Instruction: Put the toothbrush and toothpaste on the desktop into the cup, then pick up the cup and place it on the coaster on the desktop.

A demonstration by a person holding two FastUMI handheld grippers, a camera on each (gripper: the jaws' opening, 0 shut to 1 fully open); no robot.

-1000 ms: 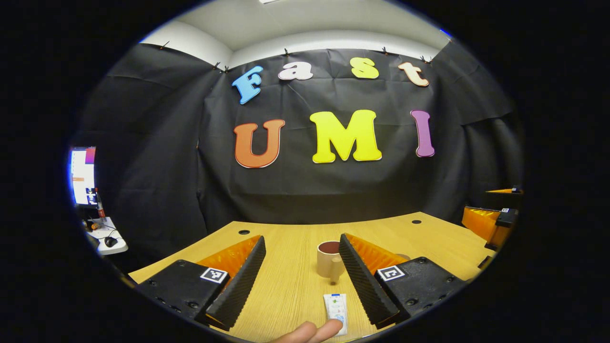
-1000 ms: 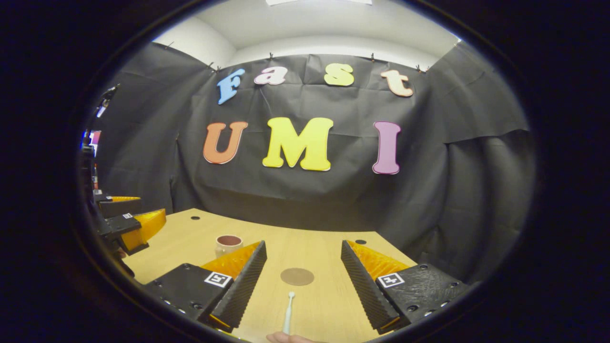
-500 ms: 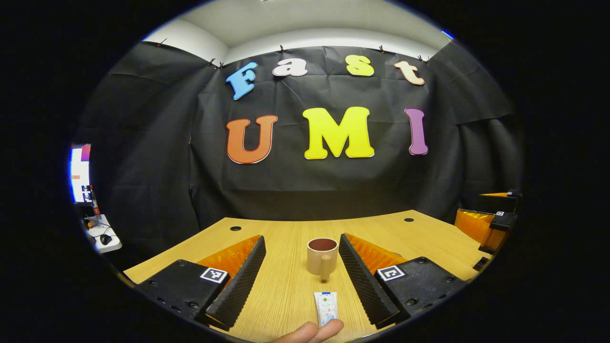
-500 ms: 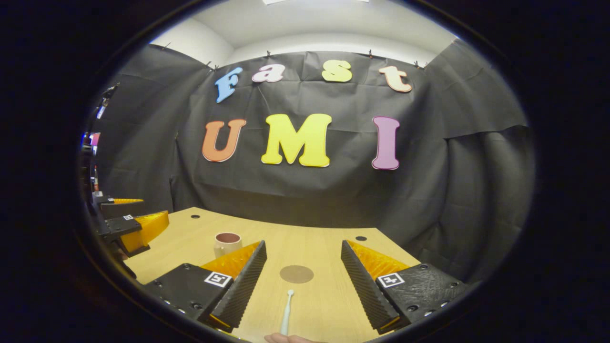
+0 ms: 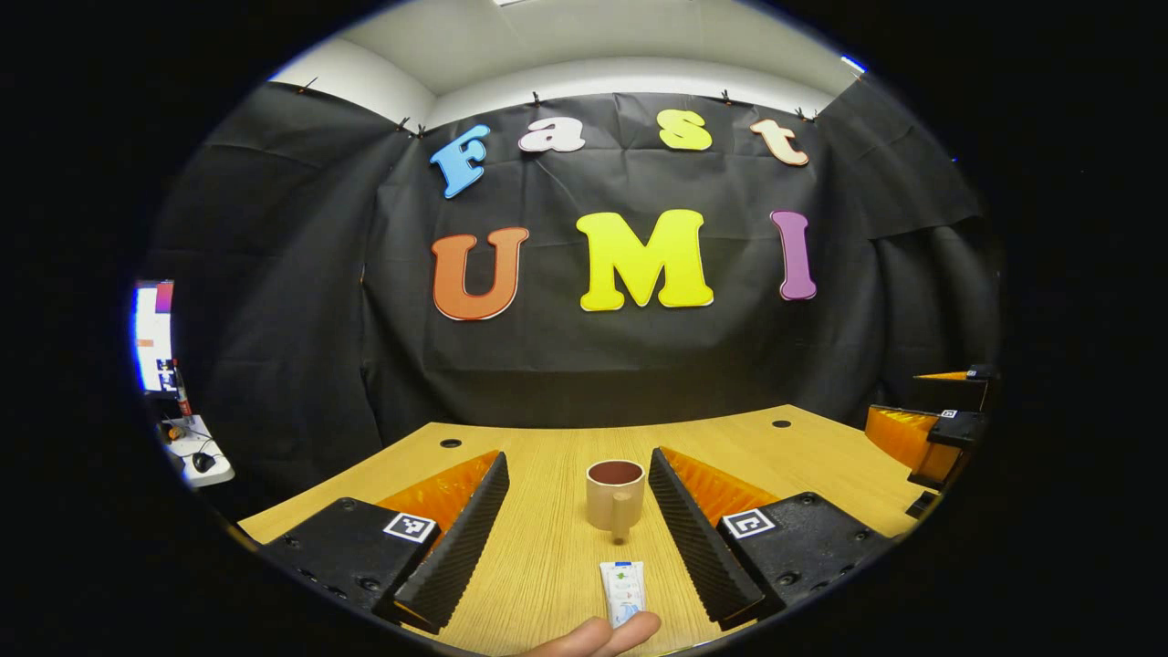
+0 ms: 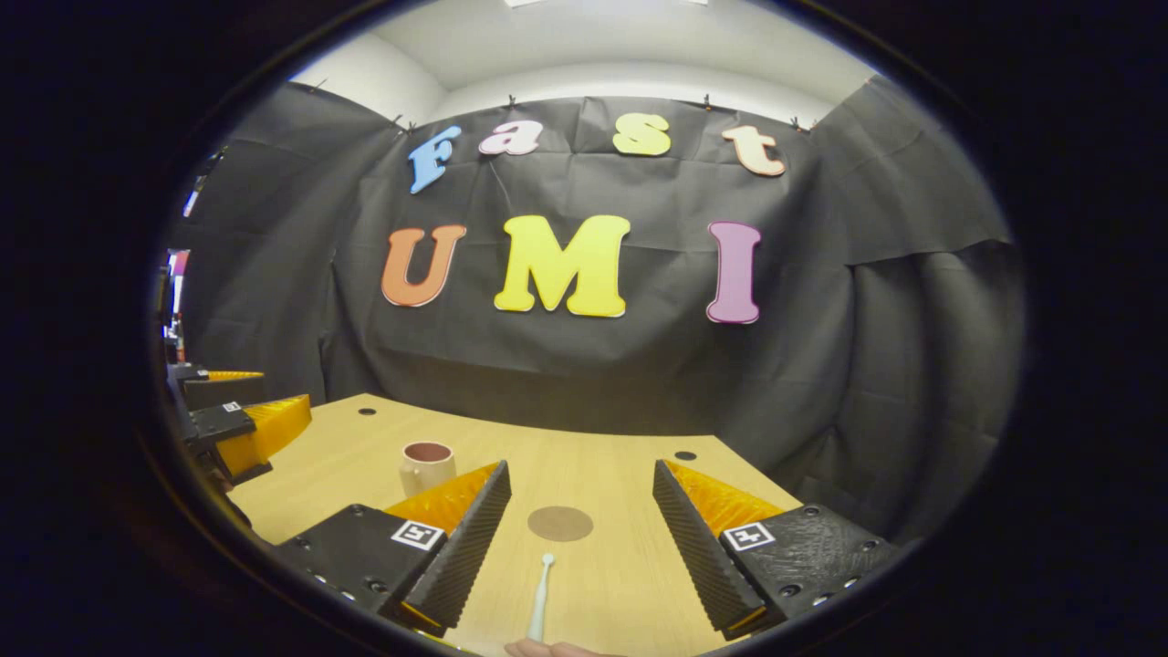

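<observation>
Both jaws gape, holding nothing. The tube (image 5: 622, 590) and brush (image 6: 540, 586) lie near the desk's (image 5: 547, 547) front edge; the cup (image 5: 614, 494) stands mid-desk. Straddle each squarely before closing.

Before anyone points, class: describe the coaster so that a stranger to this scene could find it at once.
Start at the pale wooden desktop before the black cloth wall. Between the right claw's open fingers lies the coaster, just beyond the white toothbrush. It is a flat brown disc, unlike the upright beige cup farther left.
</observation>
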